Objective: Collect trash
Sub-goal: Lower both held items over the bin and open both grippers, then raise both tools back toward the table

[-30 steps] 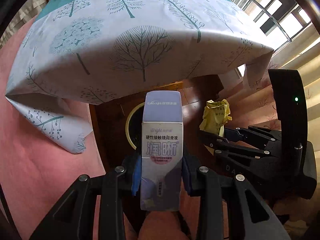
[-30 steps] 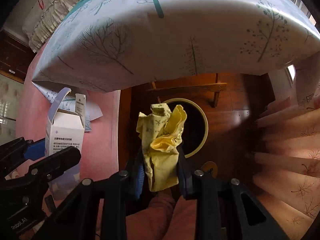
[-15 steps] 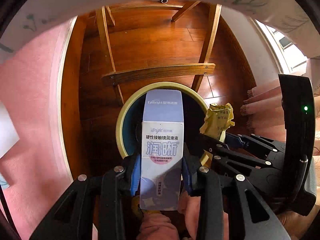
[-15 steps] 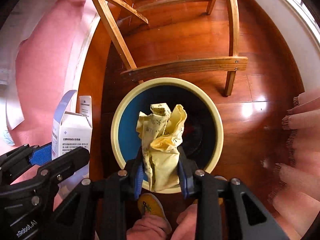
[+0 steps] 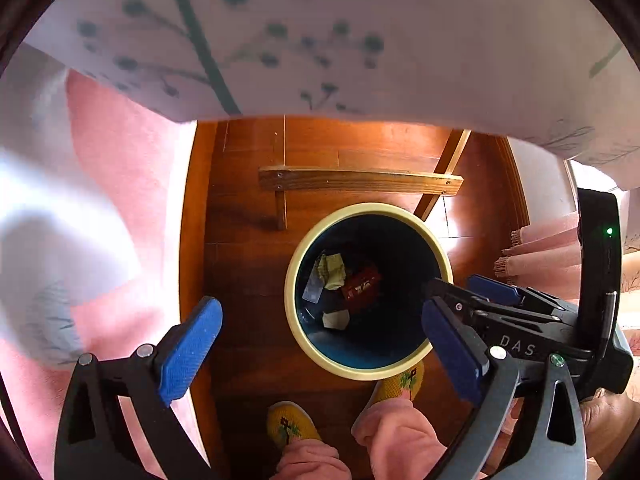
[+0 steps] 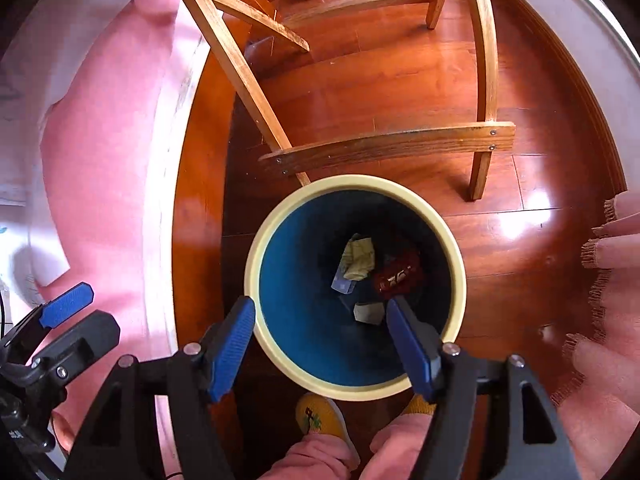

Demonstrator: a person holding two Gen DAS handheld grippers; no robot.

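A round bin with a cream rim (image 5: 298, 332) (image 6: 459, 264) and a dark blue inside stands on the wooden floor below both grippers. At its bottom lie the yellow crumpled wrapper (image 5: 333, 270) (image 6: 360, 258), the pale carton (image 5: 314, 290) (image 6: 343, 282), a red packet (image 5: 362, 286) (image 6: 398, 276) and a white scrap (image 6: 367, 313). My left gripper (image 5: 320, 340) hangs above the bin's left edge, jaws opening wide, nothing between them. My right gripper (image 6: 322, 340) is over the bin's near rim, jaws opening, nothing between them; it also shows in the left wrist view as the right gripper (image 5: 468, 292).
A patterned tablecloth (image 5: 320, 40) hangs over the top of the left wrist view. Wooden table legs and a crossbar (image 6: 384, 144) stand just behind the bin. A pink rug (image 6: 100, 160) lies to the left, pink fringed curtains (image 6: 612, 248) to the right. The person's yellow slippers (image 6: 320, 416) are by the bin.
Both grippers sank toward the bin and opened. The carton left the left gripper and the yellow wrapper left the right one; both now lie at the bottom of the bin.
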